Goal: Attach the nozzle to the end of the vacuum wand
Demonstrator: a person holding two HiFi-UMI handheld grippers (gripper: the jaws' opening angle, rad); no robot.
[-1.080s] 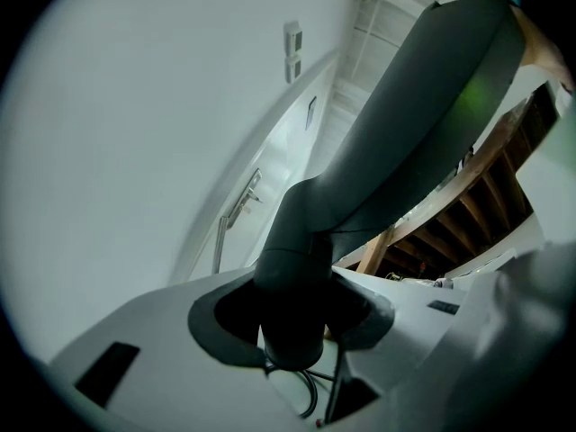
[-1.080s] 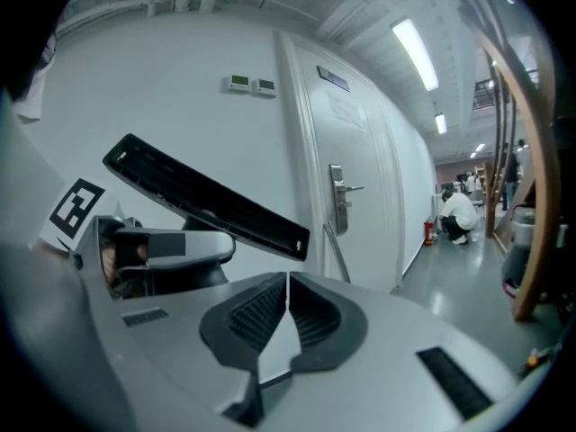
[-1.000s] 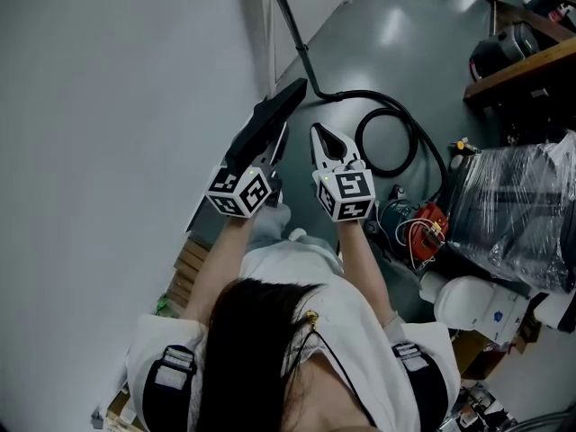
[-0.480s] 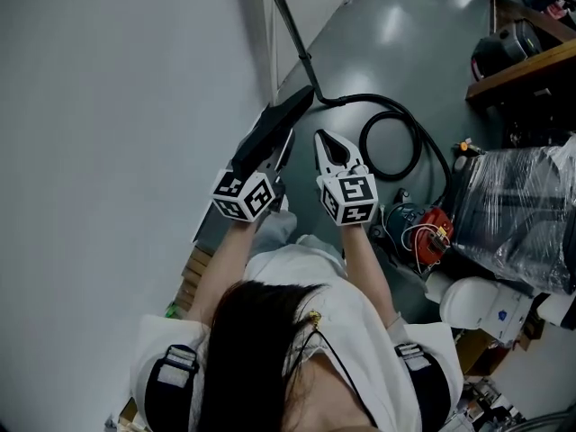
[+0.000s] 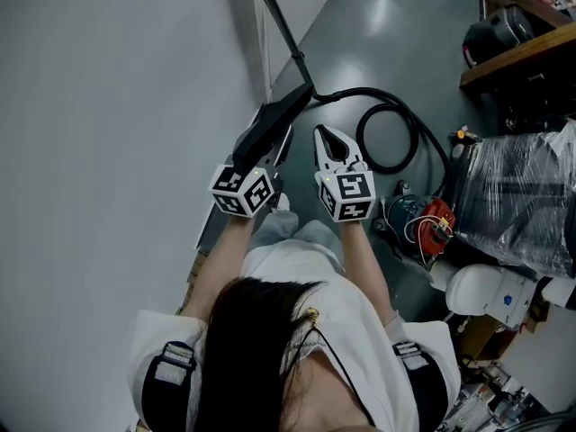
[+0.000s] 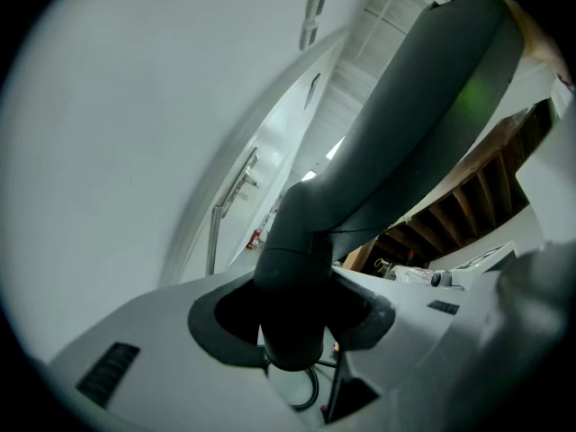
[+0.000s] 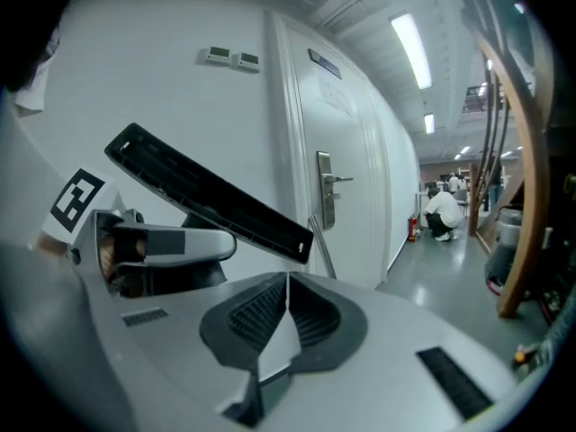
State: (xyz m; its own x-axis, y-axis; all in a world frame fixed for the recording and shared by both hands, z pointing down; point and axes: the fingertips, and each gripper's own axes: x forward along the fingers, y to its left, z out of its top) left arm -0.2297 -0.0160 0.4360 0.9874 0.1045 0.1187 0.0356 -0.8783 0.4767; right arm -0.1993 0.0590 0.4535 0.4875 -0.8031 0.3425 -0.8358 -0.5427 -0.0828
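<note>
No text could be read anywhere. The cube (image 5: 241, 192) on the left gripper (image 5: 275, 149) and the cube (image 5: 347, 194) on the right gripper (image 5: 325, 135) carried only black-and-white square markers, with no letters or numbers. A dark plate (image 7: 324, 63) above the door (image 7: 346, 133) was too small to read, and so were two small panels (image 7: 227, 58) on the wall (image 7: 180, 106). A blue mark (image 5: 498, 314) on a white machine (image 5: 475, 288) was too blurred to make out.
</note>
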